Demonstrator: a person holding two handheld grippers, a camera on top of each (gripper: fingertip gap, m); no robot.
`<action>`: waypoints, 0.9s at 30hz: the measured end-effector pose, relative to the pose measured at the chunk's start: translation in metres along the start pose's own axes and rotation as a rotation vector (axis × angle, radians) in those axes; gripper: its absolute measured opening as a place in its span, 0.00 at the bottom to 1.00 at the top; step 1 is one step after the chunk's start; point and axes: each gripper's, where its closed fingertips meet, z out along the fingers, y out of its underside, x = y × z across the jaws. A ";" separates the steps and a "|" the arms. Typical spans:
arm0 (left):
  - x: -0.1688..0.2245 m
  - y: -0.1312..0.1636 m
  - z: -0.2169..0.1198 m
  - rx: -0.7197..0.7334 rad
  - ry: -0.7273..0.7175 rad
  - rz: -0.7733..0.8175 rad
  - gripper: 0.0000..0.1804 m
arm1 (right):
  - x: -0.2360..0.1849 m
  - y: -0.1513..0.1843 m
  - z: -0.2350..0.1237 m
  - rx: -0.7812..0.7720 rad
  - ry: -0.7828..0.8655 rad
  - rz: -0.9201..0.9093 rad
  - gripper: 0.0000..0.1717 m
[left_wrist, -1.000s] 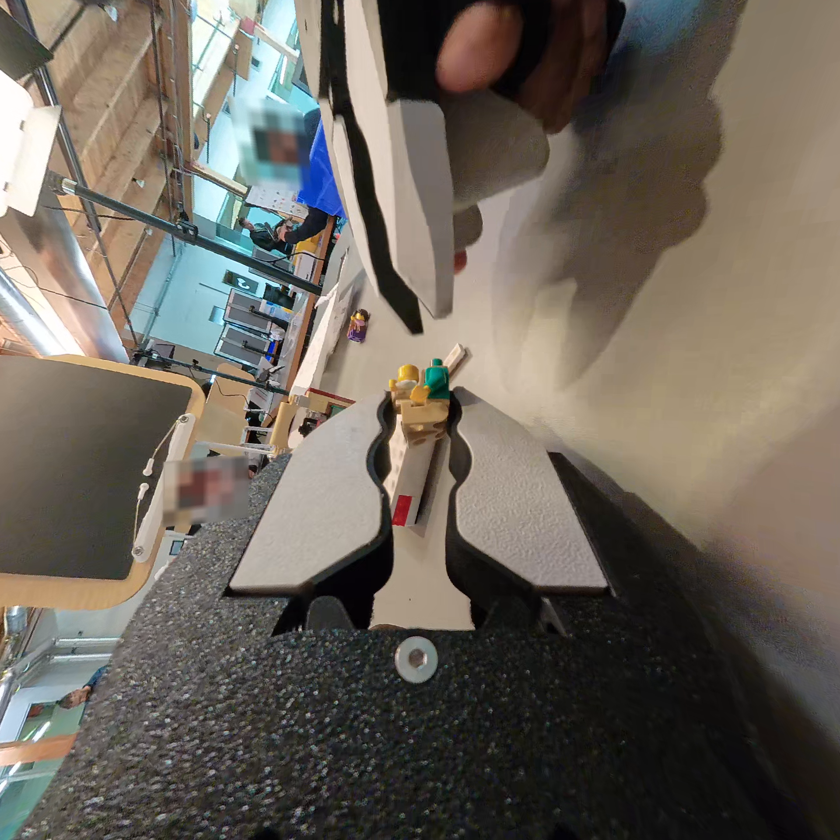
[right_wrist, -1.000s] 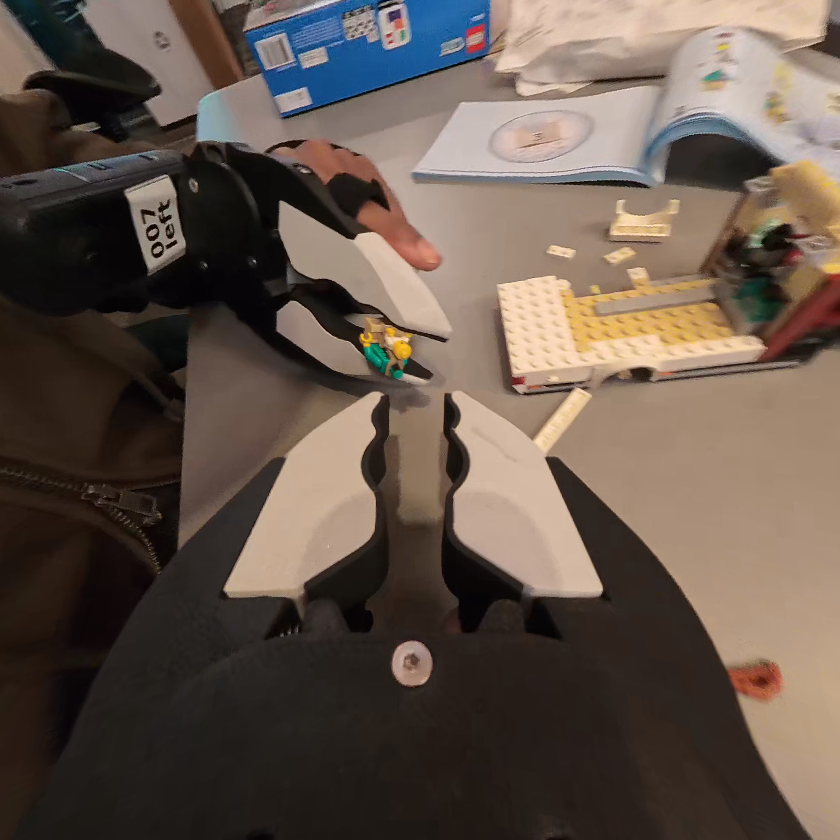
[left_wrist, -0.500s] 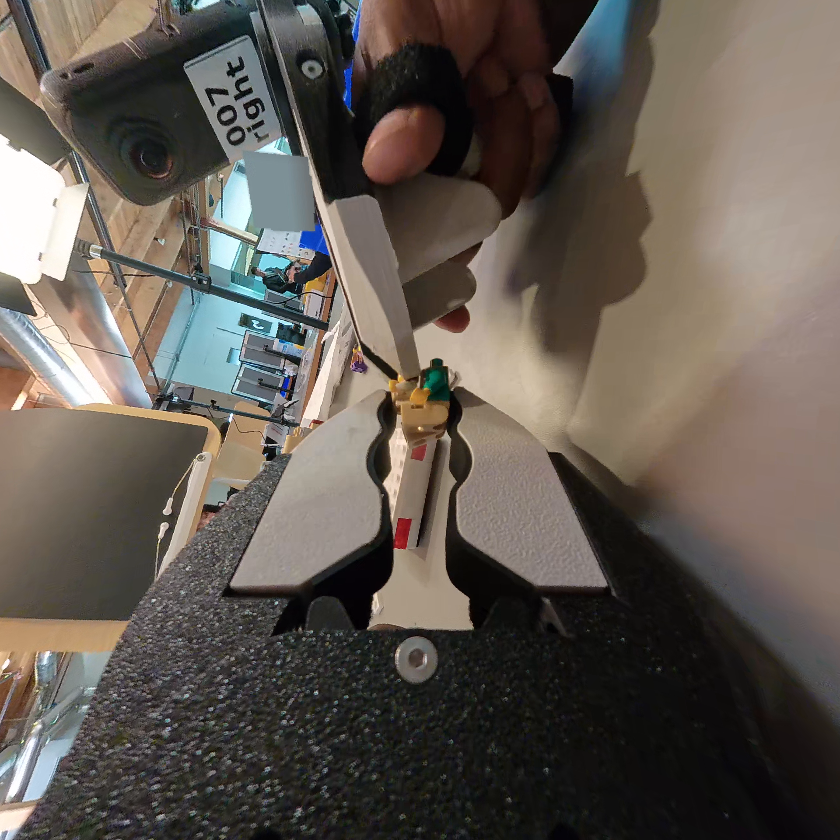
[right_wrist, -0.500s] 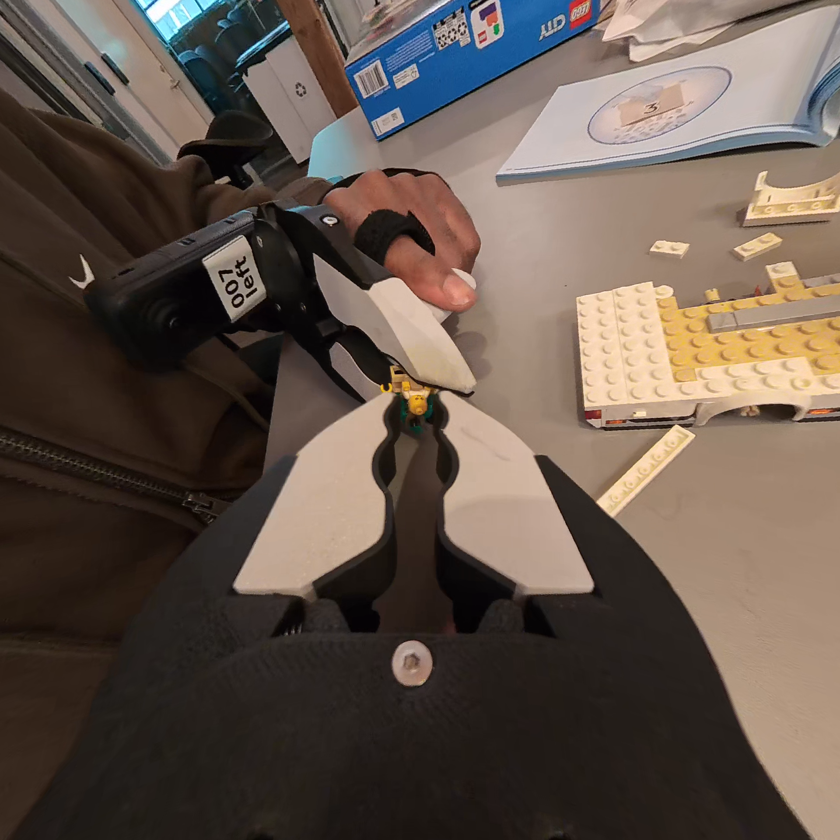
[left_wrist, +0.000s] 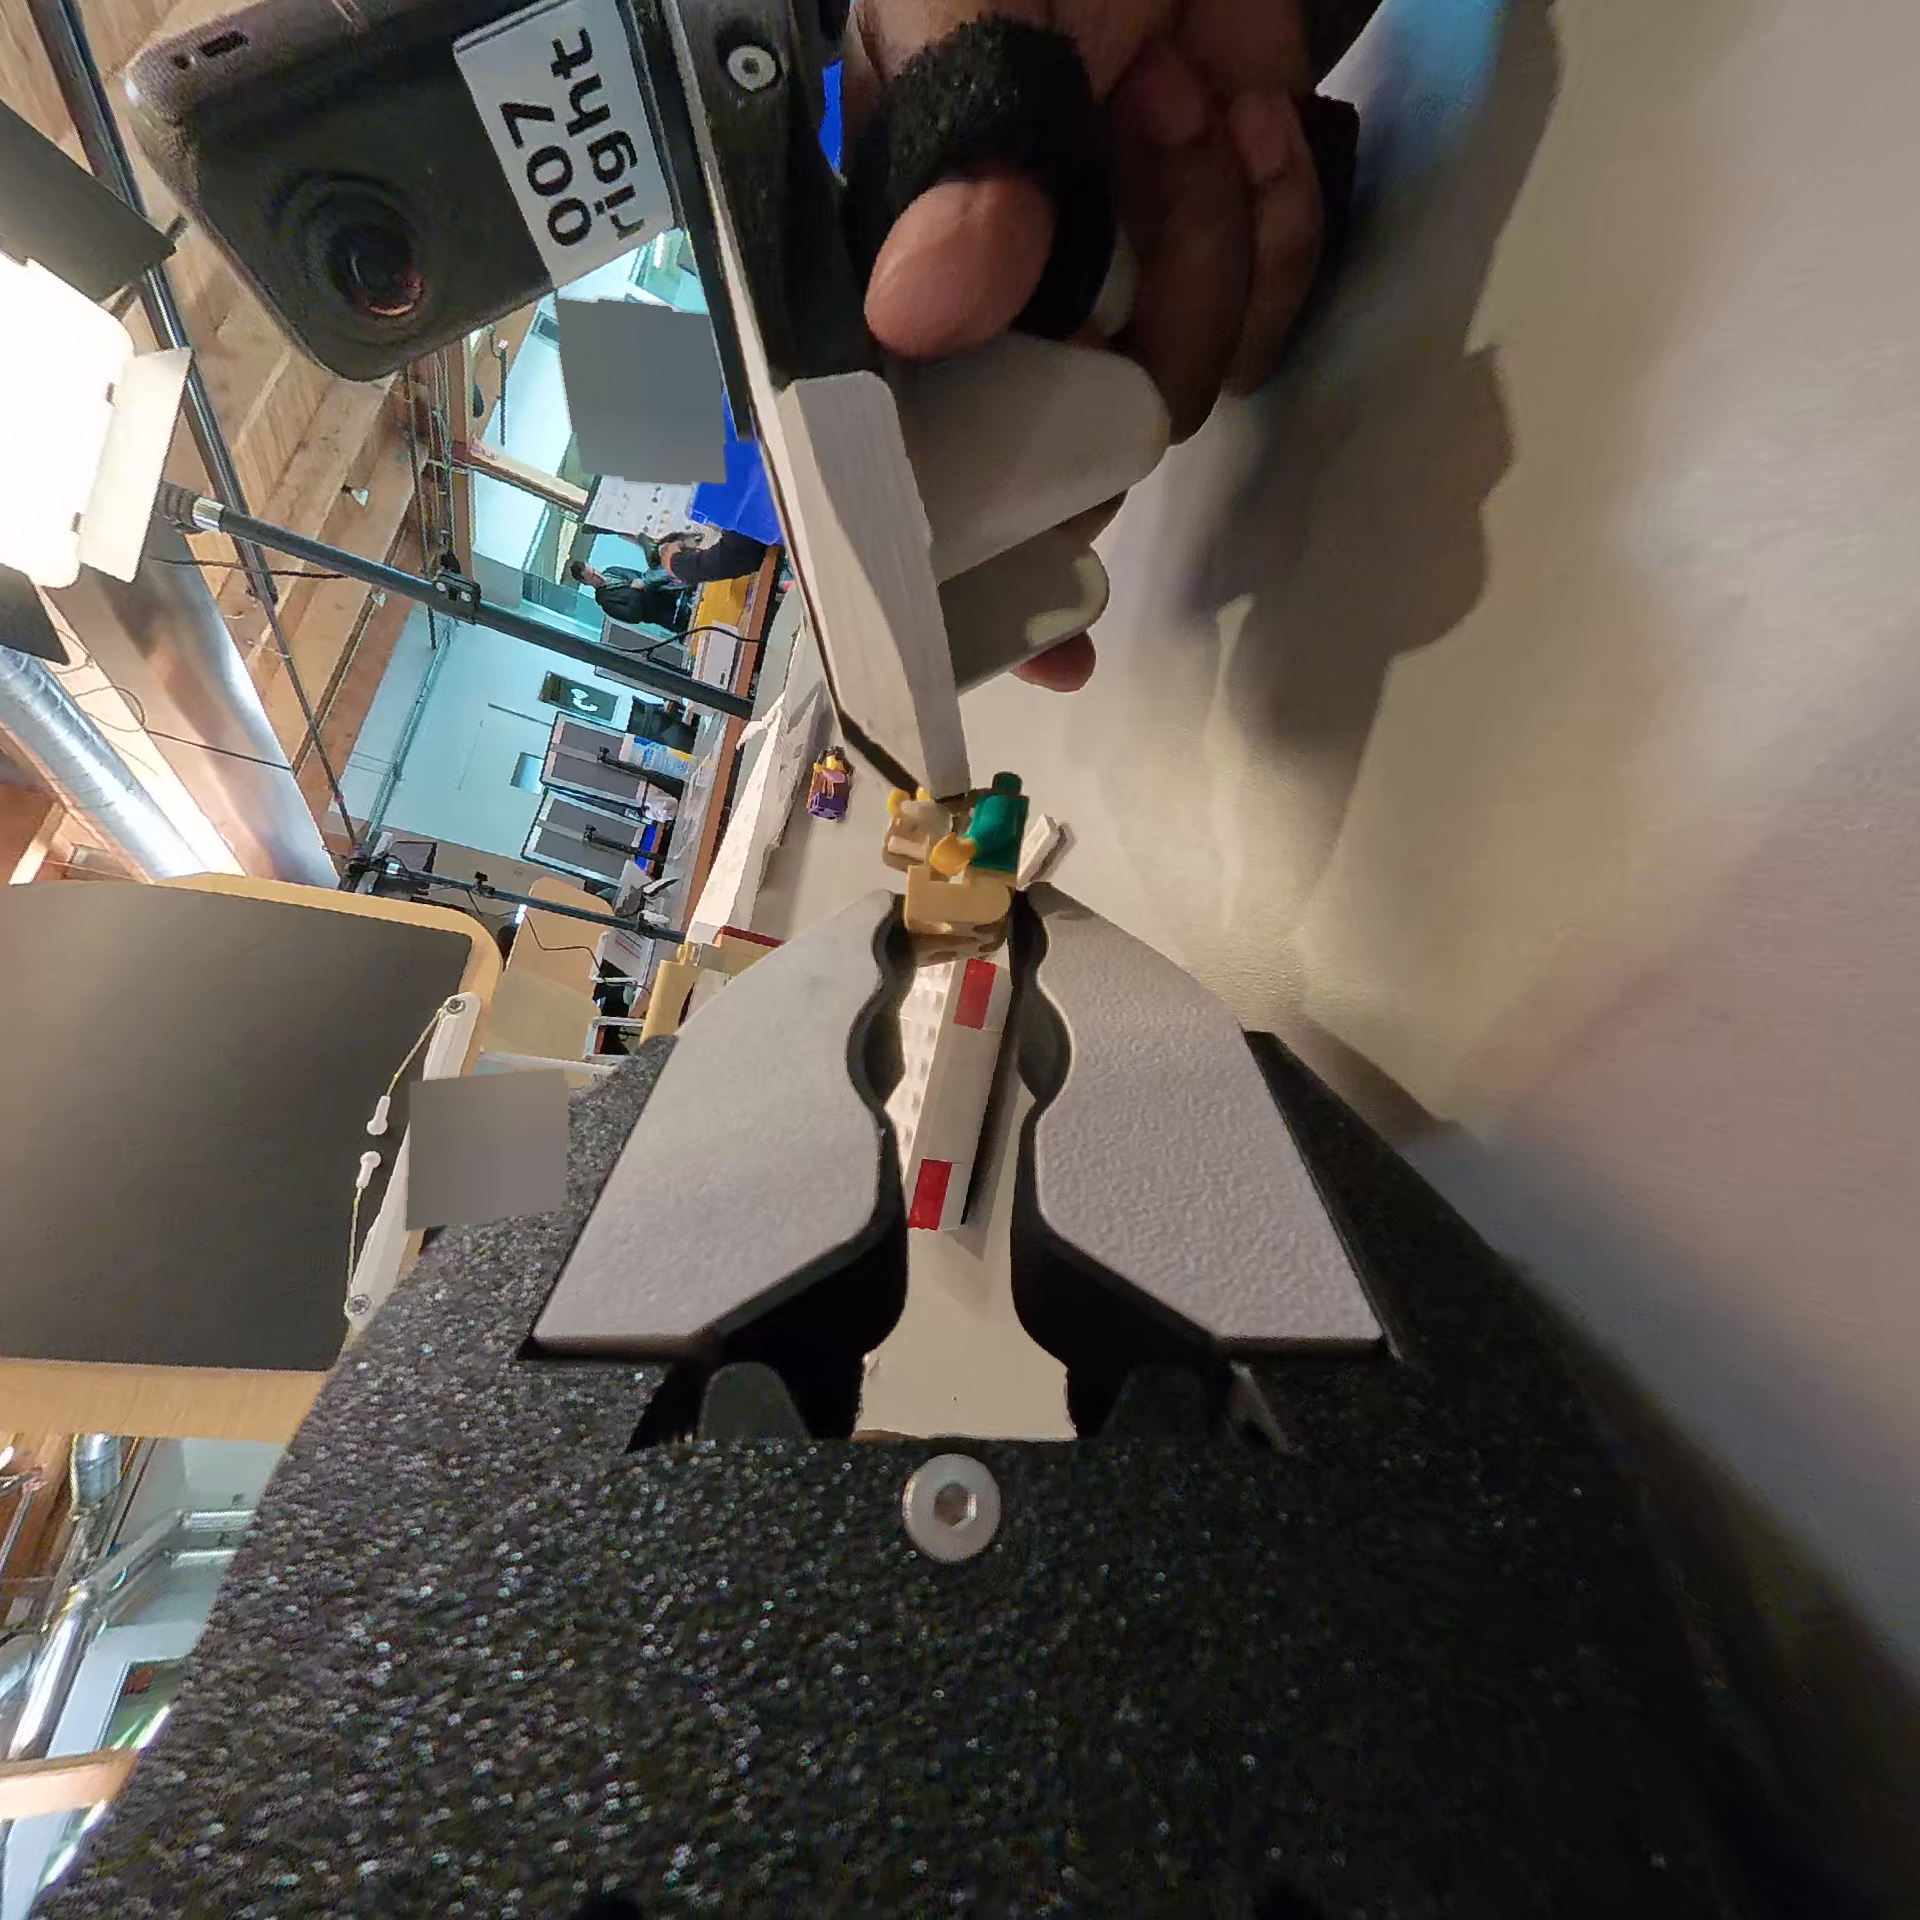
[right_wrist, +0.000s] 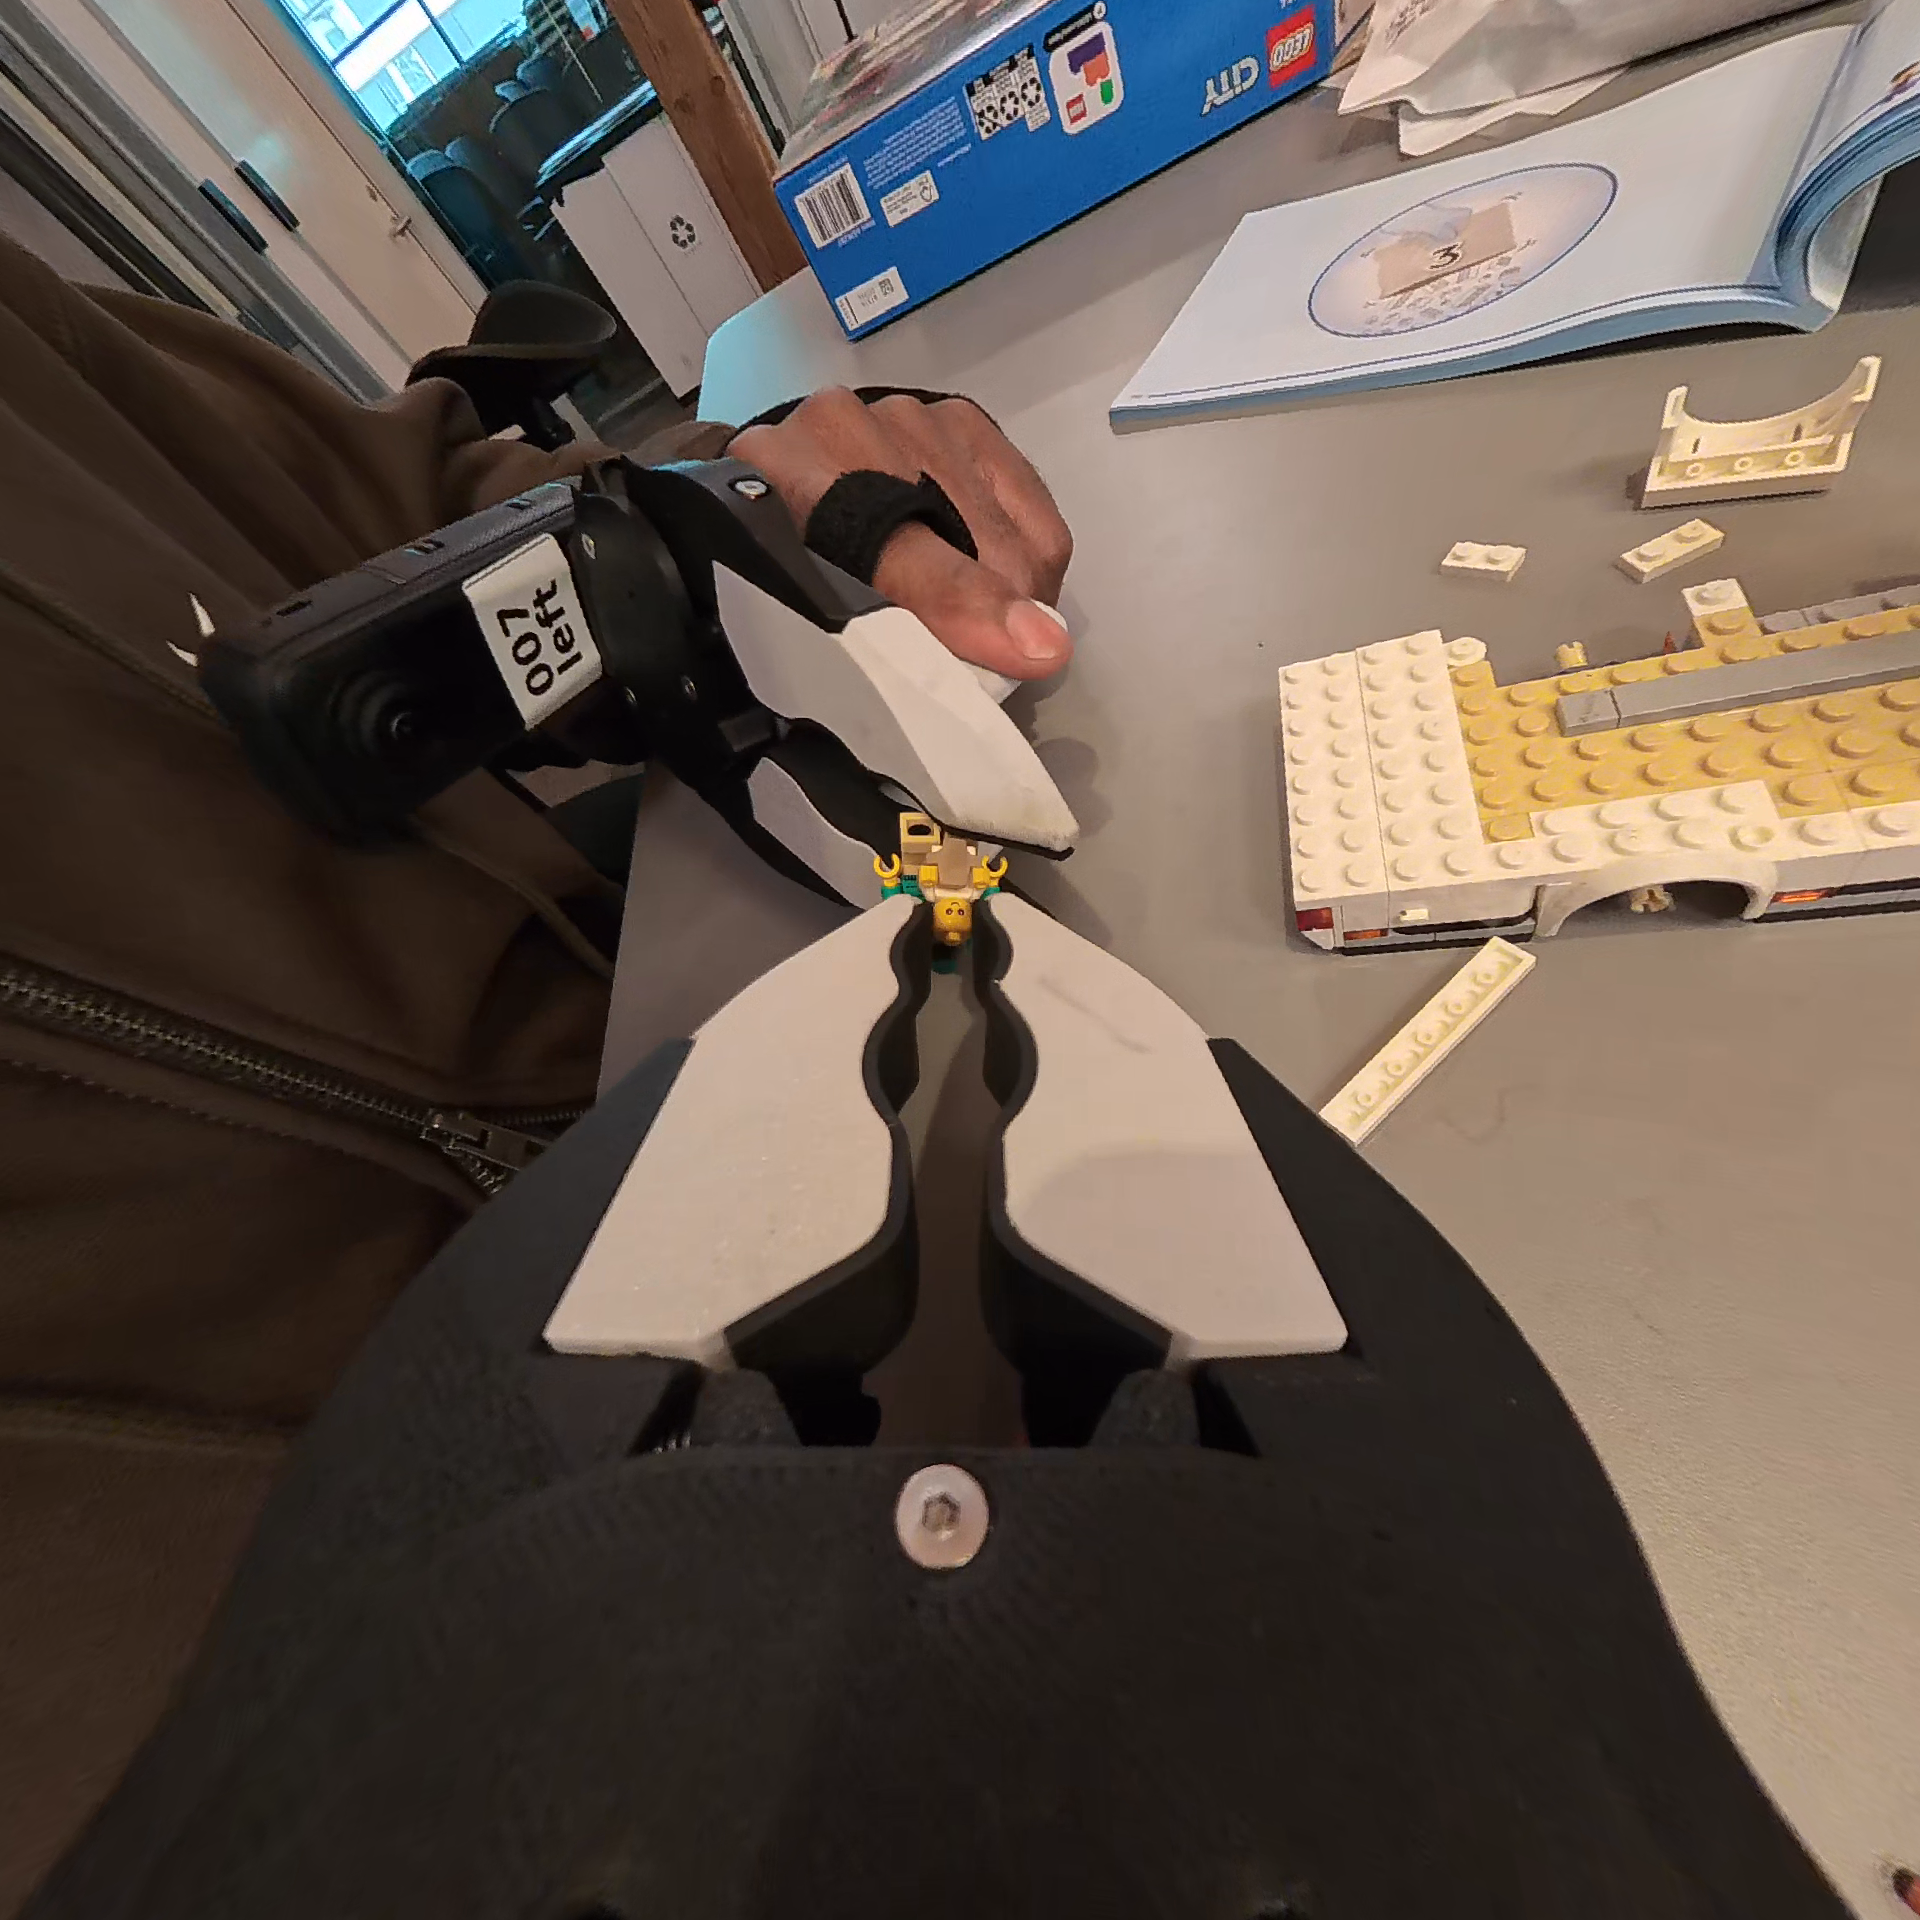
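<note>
Right wrist view: my right gripper (right_wrist: 948, 914) is clamped on the yellow head of one toy minifigure (right_wrist: 943, 883); my left gripper (left_wrist: 961, 914) grips its tan legs (left_wrist: 951, 906) from the other end, above the grey table (right_wrist: 1558, 1195). Loose: two small white plates (right_wrist: 1484, 559), one long white plate (right_wrist: 1429, 1039), one arch piece (right_wrist: 1756, 447), one brick build (right_wrist: 1558, 769).
</note>
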 end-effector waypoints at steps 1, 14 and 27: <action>0.000 0.000 0.000 0.000 0.000 0.000 0.10 | 0.000 0.000 0.000 0.000 -0.001 0.000 0.04; 0.006 -0.006 0.000 0.020 0.067 -0.031 0.09 | -0.003 0.006 -0.004 -0.048 -0.028 -0.022 0.04; 0.000 -0.006 -0.001 0.024 0.037 -0.042 0.09 | -0.006 0.011 0.004 -0.074 -0.053 0.004 0.12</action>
